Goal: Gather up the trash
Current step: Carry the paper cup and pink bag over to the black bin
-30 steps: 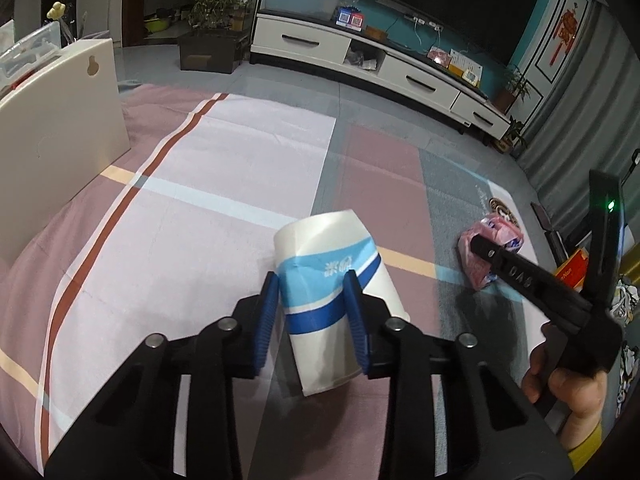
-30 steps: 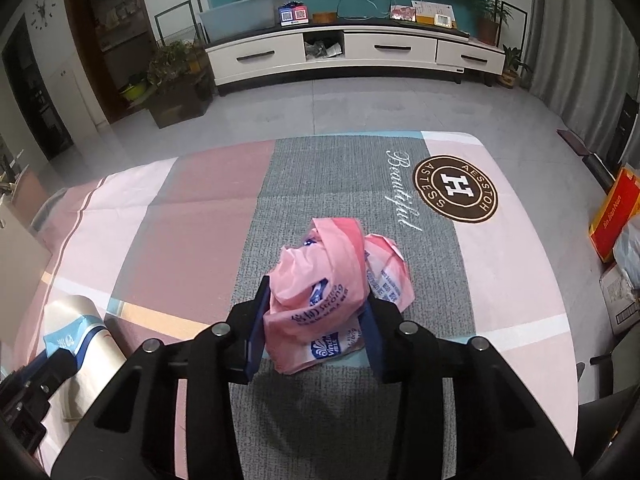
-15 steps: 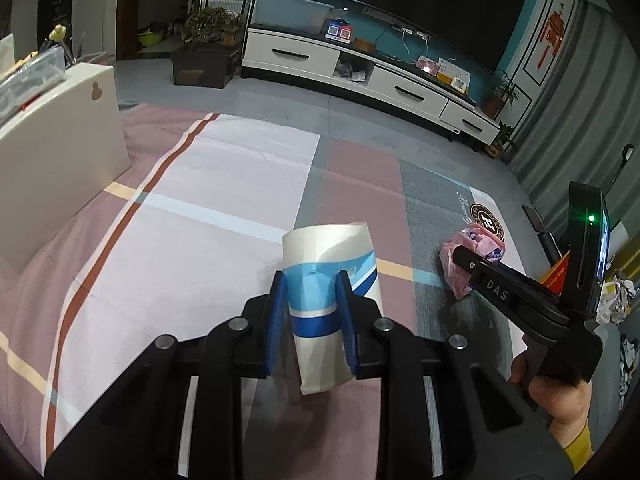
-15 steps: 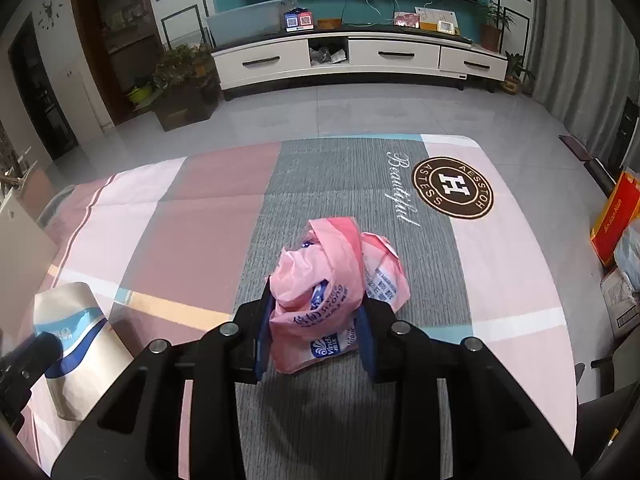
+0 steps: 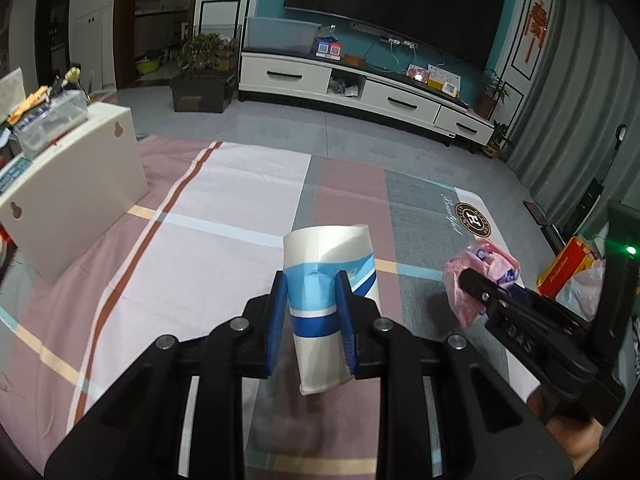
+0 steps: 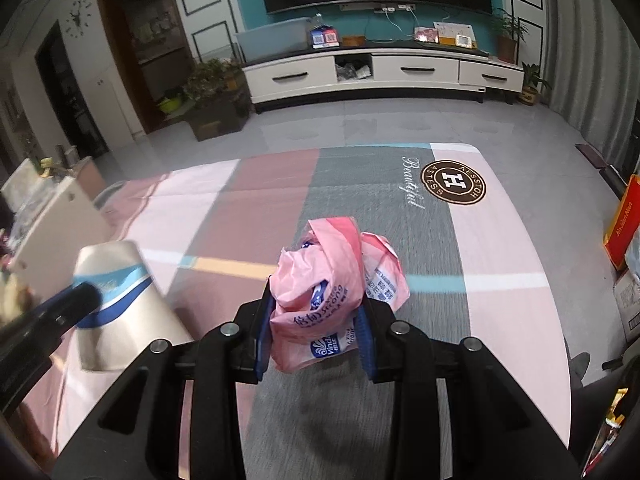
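Note:
My left gripper (image 5: 311, 320) is shut on a white paper cup with blue bands (image 5: 326, 268) and holds it above the patchwork tablecloth (image 5: 224, 200). The cup also shows at the left of the right wrist view (image 6: 116, 292). My right gripper (image 6: 314, 332) is shut on a crumpled pink plastic wrapper (image 6: 320, 284), lifted off the cloth. The wrapper (image 5: 488, 268) and right gripper (image 5: 476, 286) appear at the right of the left wrist view.
A cream box (image 5: 72, 184) with clutter on top stands at the table's left. An orange carton (image 6: 622, 224) and bags lie on the floor to the right. A white TV cabinet (image 6: 380, 74) stands far behind across grey floor.
Both grippers closed tighter on their items and rose, lifting the cup and the pink wrapper off the cloth. Both views tilted up toward the room.

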`<state>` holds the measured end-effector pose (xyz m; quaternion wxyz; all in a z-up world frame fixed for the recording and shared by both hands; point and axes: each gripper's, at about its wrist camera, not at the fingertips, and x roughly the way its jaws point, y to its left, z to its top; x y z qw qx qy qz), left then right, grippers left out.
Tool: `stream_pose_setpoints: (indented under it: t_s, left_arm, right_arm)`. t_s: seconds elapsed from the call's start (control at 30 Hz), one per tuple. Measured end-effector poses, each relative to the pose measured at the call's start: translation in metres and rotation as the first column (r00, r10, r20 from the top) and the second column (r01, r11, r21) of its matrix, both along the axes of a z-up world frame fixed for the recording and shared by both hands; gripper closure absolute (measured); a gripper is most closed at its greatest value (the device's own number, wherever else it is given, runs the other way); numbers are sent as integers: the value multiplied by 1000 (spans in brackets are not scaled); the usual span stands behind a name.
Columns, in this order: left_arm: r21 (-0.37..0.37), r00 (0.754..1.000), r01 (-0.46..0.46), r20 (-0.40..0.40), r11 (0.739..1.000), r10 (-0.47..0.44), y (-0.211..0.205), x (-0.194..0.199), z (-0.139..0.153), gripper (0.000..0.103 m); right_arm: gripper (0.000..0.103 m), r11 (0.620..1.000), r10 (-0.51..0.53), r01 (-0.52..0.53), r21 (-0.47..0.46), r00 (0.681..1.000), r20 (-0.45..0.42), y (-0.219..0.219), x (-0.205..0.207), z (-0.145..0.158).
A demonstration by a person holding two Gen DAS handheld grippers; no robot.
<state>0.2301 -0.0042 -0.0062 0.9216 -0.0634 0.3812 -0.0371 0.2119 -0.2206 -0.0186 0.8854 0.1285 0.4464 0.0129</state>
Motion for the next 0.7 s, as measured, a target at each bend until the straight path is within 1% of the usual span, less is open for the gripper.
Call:
stream_pose_setpoints:
  t_s: [0.27, 0.4, 0.57, 0.7]
  left_arm:
    - [43, 999, 6, 41, 999, -7, -2, -50, 15, 77]
    - [69, 999, 10, 36, 998, -12, -3, -77, 16, 77]
    - [99, 999, 13, 46, 995, -17, -2, -112, 19, 77]
    - [87, 999, 11, 32, 996, -13, 1, -138, 19, 77]
  right_arm:
    - [68, 997, 66, -67, 39, 997, 34, 14, -63, 26]
    - [68, 994, 93, -95, 58, 995, 46, 22, -95, 37]
    - [68, 991, 133, -134, 15, 989, 71, 37, -137, 49]
    - [68, 988, 156, -156, -8, 985, 76, 49, -170, 52]
